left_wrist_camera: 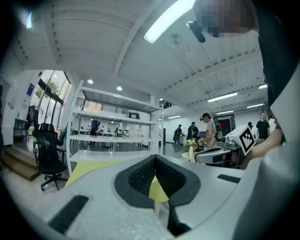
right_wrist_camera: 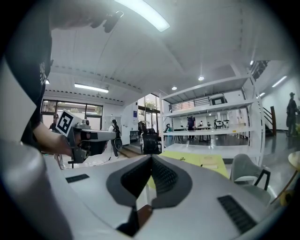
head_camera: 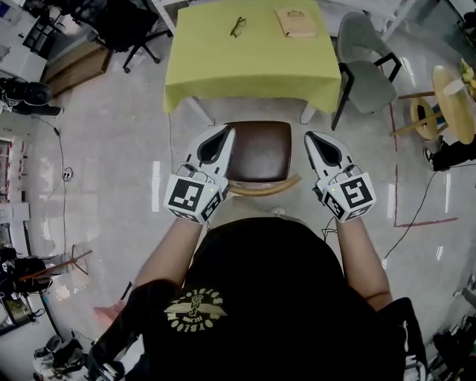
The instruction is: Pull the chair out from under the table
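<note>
Left gripper [head_camera: 225, 132]: short of the table's near edge, in line with its left near leg. Jaws are pressed together with nothing between them; only the yellow cloth shows past the tips.
Table [head_camera: 253, 71]: covered by a yellow-green cloth. Eyeglasses [head_camera: 237, 27] and a tan notebook [head_camera: 294, 22] lie toward its far edge.
Wooden chair [head_camera: 259, 152]: at the middle of the table's near side, between the two near legs. The brown seat is visible whole, its front edge just short of the cloth hem. The curved backrest [head_camera: 264, 188] faces away from the table.
Right gripper [head_camera: 312, 136]: short of the table's near edge, in line with its right near leg. Jaws are closed and empty.
Grey chair [head_camera: 366, 71]: beside the table's right edge, not involved.
Contact: neither gripper holds the wooden chair. Both appear to be carried above it, though whether they touch it cannot be told.
Done (judged): the seat is clear of the tabletop, so the pull looks complete or nearly so.
Left (judged): at most a further short draw away from the table, which would need a fresh grip on the backrest.
</note>
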Motion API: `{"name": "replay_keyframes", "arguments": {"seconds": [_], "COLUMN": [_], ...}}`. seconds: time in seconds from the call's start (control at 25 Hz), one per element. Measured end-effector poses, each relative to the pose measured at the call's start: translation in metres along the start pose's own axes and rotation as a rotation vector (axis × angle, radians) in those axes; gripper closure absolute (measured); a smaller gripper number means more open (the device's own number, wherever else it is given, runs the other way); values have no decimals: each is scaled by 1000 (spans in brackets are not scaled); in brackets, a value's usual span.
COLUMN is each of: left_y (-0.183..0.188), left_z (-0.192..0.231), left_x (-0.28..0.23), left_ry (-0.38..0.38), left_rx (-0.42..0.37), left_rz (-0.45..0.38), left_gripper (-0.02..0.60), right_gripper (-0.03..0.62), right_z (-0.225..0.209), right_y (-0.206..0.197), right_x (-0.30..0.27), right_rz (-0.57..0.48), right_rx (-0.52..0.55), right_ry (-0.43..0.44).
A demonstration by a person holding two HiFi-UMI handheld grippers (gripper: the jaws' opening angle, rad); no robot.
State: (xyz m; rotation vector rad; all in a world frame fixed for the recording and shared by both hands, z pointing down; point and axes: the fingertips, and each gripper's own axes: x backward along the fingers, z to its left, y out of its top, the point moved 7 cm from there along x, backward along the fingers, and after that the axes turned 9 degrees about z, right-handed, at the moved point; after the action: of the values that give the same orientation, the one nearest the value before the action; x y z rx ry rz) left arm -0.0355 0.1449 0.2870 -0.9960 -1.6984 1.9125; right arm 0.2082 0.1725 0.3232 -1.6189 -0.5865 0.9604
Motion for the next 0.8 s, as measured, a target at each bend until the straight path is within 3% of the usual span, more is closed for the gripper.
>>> {"name": "replay_keyframes", "arguments": {"seconds": [0.16,0.56,0.8], "left_y": [12,10,11], "left_z": [-1,0,-2], "left_x": [4,1,-1], "left_ry": [9,57,44], "left_rx": [-15,-6,-7], "left_rz": [-37,-1,2], "left_gripper": [572,572,572], "right_gripper": [583,583,583], "right_z": [1,-5,-8], "right_y": [16,17,16], "right_x": [7,16,19], "right_rz": [-30,-38,-41], "right_rx": [23,15,6], "right_ry": [-13,-28,-36]}}
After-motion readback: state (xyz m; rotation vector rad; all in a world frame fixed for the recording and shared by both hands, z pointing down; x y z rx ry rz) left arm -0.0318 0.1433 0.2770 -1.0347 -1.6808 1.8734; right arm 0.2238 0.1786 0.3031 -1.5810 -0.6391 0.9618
